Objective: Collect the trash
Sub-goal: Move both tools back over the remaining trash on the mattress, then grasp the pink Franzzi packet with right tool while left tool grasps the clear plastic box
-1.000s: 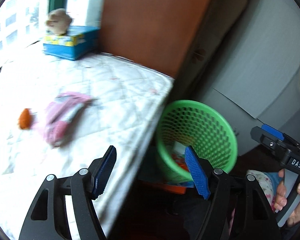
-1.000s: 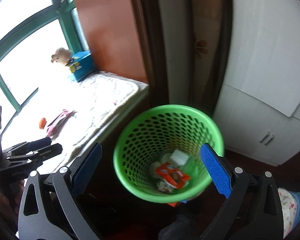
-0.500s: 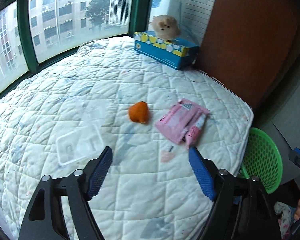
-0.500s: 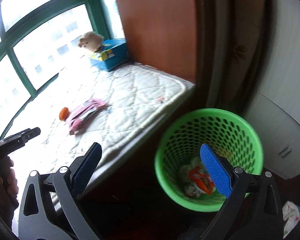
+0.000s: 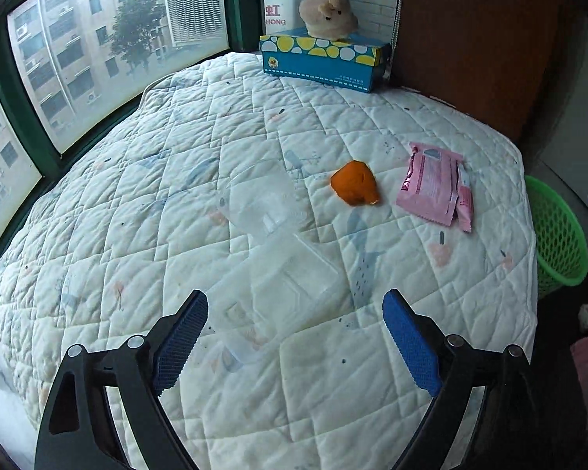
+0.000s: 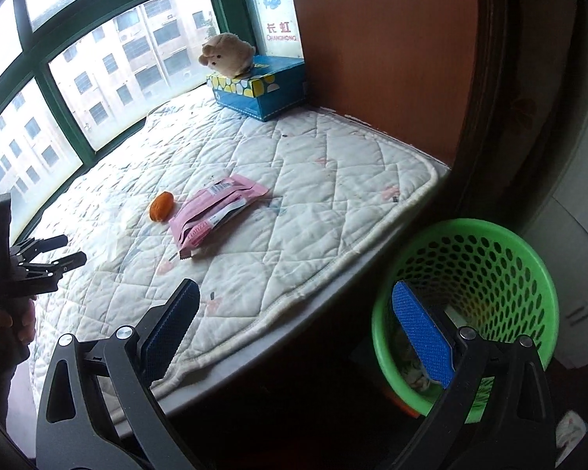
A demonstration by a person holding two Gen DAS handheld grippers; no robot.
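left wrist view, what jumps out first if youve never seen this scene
The orange lump in the middle of the white quilted mattress, with the pink wrappers just to its right. At the far edge a plush toy sits on a blue tissue box, and a green basket stands beside the mattress on the right.

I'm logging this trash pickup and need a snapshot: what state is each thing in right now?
Left hand-held gripper: jaws opening, nothing between them.
Right hand-held gripper: open, empty.
Clear plastic clamshell box: lying open on the quilt.
Orange peel piece: loose on the quilt.
Pink foil wrapper: lying flat.
Green perforated plastic basket: upright, trash inside.
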